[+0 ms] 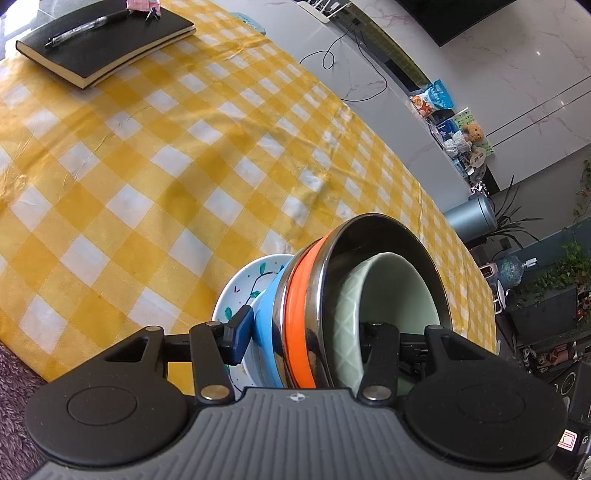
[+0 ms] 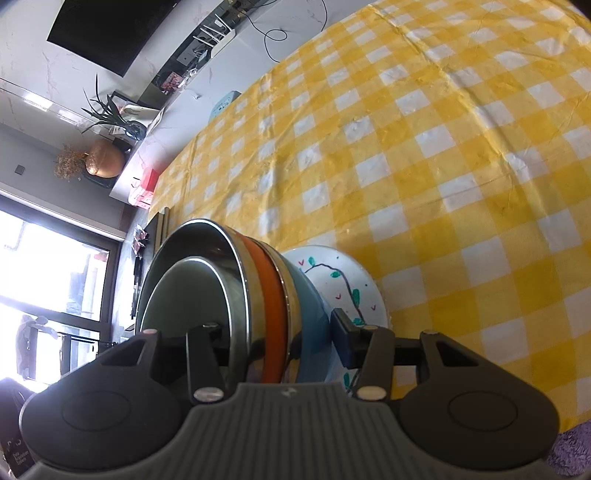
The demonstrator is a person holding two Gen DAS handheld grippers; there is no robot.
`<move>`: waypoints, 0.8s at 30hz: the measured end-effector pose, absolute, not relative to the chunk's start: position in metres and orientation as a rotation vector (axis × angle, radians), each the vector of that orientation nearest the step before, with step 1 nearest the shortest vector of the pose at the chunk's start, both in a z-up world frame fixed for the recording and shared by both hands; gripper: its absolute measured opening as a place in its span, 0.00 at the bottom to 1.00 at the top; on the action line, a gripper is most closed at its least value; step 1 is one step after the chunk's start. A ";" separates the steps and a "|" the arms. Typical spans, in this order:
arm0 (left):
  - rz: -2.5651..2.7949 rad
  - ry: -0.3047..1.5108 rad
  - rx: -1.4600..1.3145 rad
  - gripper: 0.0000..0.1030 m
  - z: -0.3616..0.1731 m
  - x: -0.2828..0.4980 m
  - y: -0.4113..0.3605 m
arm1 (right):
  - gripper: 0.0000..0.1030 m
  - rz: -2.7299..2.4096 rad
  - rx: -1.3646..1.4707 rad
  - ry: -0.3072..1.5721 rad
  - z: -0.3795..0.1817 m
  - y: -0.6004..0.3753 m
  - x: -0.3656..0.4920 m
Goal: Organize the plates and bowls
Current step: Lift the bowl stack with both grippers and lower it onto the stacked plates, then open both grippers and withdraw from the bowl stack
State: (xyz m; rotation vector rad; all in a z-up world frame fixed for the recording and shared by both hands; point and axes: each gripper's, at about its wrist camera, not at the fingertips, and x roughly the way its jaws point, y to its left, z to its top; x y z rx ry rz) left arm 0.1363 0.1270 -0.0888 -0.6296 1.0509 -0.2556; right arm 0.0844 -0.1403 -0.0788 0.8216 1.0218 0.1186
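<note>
A nested stack of dishes sits between the fingers of both grippers above the yellow checked tablecloth [image 1: 155, 155]. From outside in: a white plate [image 1: 240, 288] painted with a leafy branch, a light blue bowl [image 1: 267, 317], an orange-banded steel bowl [image 1: 299, 306] and a pale green bowl [image 1: 391, 291]. My left gripper [image 1: 306, 332] is shut on the stack, one blue pad against the plate side, the other inside the green bowl. My right gripper [image 2: 280, 332] is shut on the same stack [image 2: 273, 295] from the opposite side, its pad on the plate [image 2: 343, 280].
A black notebook [image 1: 107, 40] with a pen [image 1: 77, 29] lies at the far left of the table. Beyond the table's far edge are a white counter [image 1: 369, 62] with cables, shelves, plants and a wall television [image 2: 110, 29].
</note>
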 end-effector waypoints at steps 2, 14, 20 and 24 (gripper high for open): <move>-0.254 1.057 -0.631 0.53 -0.092 0.138 0.128 | 0.46 0.116 0.819 1.028 -0.081 -0.140 0.086; -0.273 1.057 -0.629 0.53 -0.095 0.139 0.130 | 0.52 0.110 0.798 1.049 -0.082 -0.136 0.090; -0.262 1.004 -0.587 0.69 -0.086 0.136 0.125 | 0.60 0.110 0.784 1.023 -0.077 -0.135 0.089; -0.251 0.962 -0.545 0.73 -0.077 0.133 0.124 | 0.69 0.120 0.718 0.960 -0.062 -0.132 0.086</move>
